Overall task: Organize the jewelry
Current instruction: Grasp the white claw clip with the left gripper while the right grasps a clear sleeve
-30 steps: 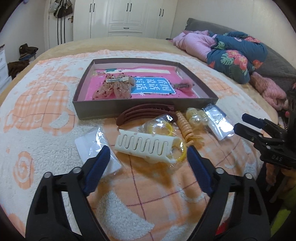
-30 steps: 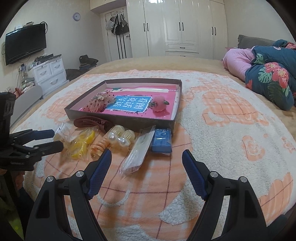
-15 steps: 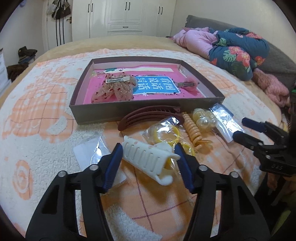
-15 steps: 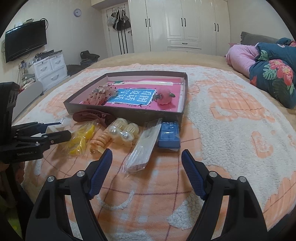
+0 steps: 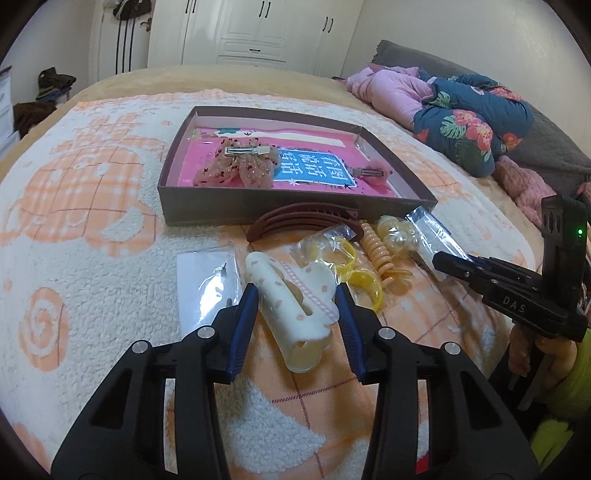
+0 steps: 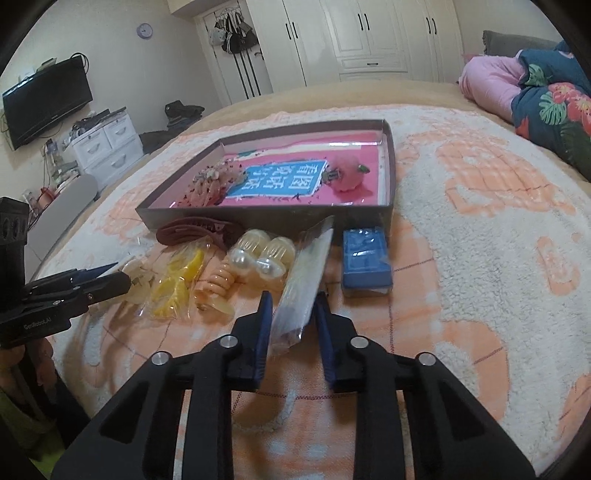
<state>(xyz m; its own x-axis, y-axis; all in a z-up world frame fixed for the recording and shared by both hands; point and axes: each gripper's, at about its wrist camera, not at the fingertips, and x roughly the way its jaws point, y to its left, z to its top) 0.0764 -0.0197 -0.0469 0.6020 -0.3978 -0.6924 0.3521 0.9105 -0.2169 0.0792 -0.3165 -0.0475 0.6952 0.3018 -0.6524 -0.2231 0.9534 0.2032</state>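
A shallow grey box (image 5: 280, 216) with a pink lining sits on the bed and holds a sequinned bow clip (image 5: 240, 166) and a pink pompom clip (image 6: 347, 177). My left gripper (image 5: 295, 295) is shut on a cream claw hair clip (image 5: 291, 306), which is tilted up off the blanket. My right gripper (image 6: 293, 302) is shut on a long clear plastic packet (image 6: 304, 280). In front of the box lie a maroon hair clip (image 5: 295, 221), yellow rings in a bag (image 5: 347, 266), an orange spiral tie (image 5: 376, 254), pearl clips (image 6: 262, 254) and a blue box (image 6: 365, 262).
A flat clear packet (image 5: 207, 280) lies left of the cream clip. Quilts and clothes (image 5: 461, 114) are piled at the bed's far right. Wardrobes (image 6: 369, 33), a drawer unit (image 6: 107, 144) and a TV (image 6: 48, 99) stand beyond the bed. The orange-and-white fleece blanket (image 6: 480, 240) stretches right.
My left gripper closed on the cream claw clip and tipped it up. My right gripper moved forward and closed on the long clear packet.
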